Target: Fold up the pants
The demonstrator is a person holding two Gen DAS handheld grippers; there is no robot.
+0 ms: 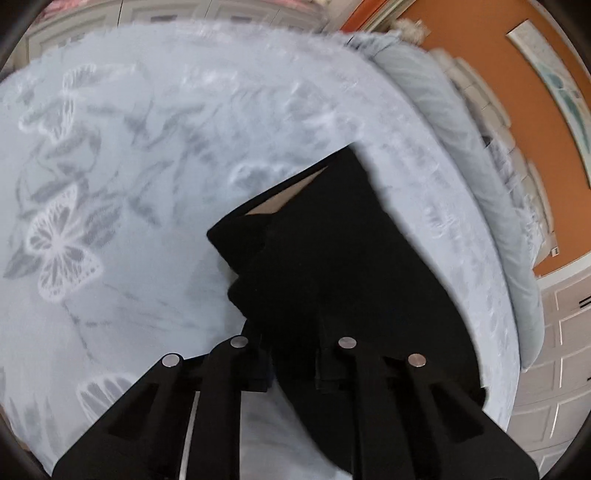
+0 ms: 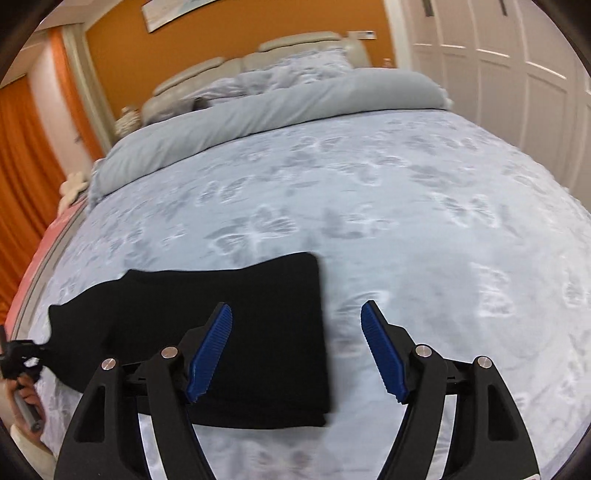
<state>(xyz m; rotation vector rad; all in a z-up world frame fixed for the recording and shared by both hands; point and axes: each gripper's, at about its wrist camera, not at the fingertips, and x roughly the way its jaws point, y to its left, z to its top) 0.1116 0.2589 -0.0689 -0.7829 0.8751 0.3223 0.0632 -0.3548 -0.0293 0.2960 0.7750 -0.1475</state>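
The black pants (image 2: 221,332) lie partly folded on the pale blue butterfly-print bedspread (image 2: 406,221). In the left wrist view the pants (image 1: 332,258) run away from my left gripper (image 1: 291,362), which is shut on their near end and lifts it; its pads are hidden in the cloth. That gripper also shows in the right wrist view (image 2: 22,354) at the far left edge, holding the pants' left end. My right gripper (image 2: 295,332) is open and empty, hovering over the pants' right folded edge, its blue pads (image 2: 210,350) wide apart.
A grey duvet roll (image 2: 277,107) and pillows lie at the bed's head against a padded headboard (image 2: 258,59). An orange wall (image 2: 258,22) is behind, white wardrobe doors (image 2: 498,74) to the right, orange curtains (image 2: 22,166) to the left.
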